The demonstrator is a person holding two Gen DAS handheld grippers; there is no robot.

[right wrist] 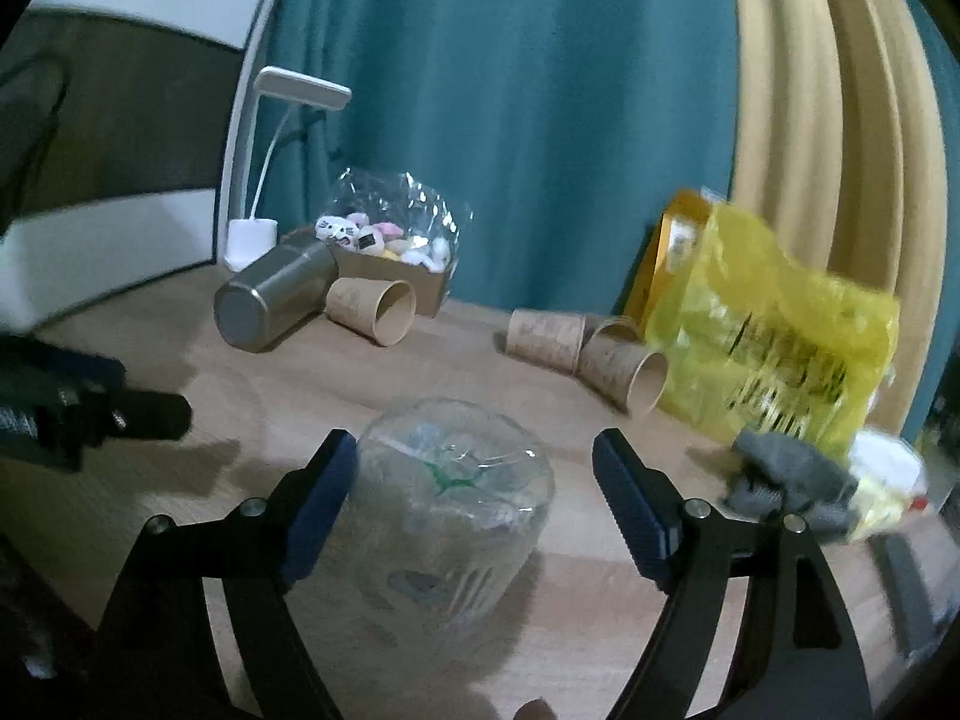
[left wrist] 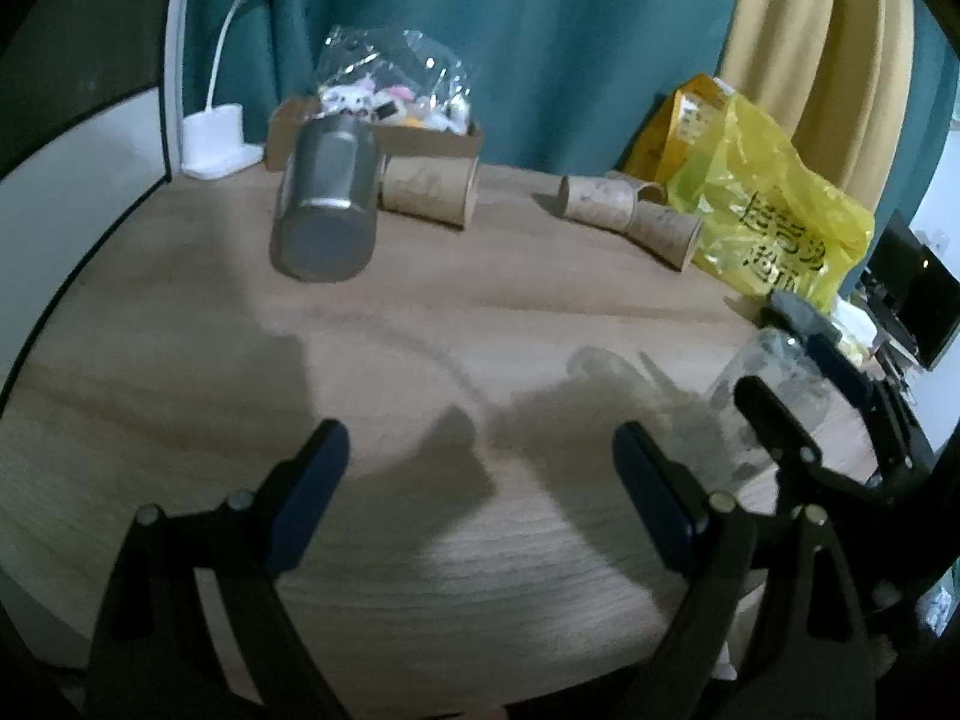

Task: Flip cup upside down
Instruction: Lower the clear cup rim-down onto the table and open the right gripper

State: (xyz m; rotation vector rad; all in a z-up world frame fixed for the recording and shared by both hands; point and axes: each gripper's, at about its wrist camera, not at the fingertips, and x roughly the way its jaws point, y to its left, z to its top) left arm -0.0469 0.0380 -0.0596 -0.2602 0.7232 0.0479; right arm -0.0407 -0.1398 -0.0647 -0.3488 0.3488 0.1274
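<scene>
A clear plastic cup (right wrist: 447, 516) stands on the wooden table (right wrist: 600, 600) with its closed end up, between the fingers of my right gripper (right wrist: 474, 468). The right jaws are open; the left finger (right wrist: 321, 501) touches or nearly touches the cup, the right finger (right wrist: 630, 510) is well apart from it. In the left wrist view the same cup (left wrist: 774, 387) is at the right with the right gripper (left wrist: 798, 372) around it. My left gripper (left wrist: 480, 462) is open and empty over bare table (left wrist: 420, 330).
A steel tumbler (left wrist: 327, 204) lies on its side at the back left, next to a paper cup (left wrist: 429, 189). More paper cups (left wrist: 630, 210) lie beside a yellow bag (left wrist: 762, 204). A cardboard box of toys (right wrist: 384, 252) and a white lamp (right wrist: 252, 240) stand at the back. A grey cloth (right wrist: 786, 474) lies right.
</scene>
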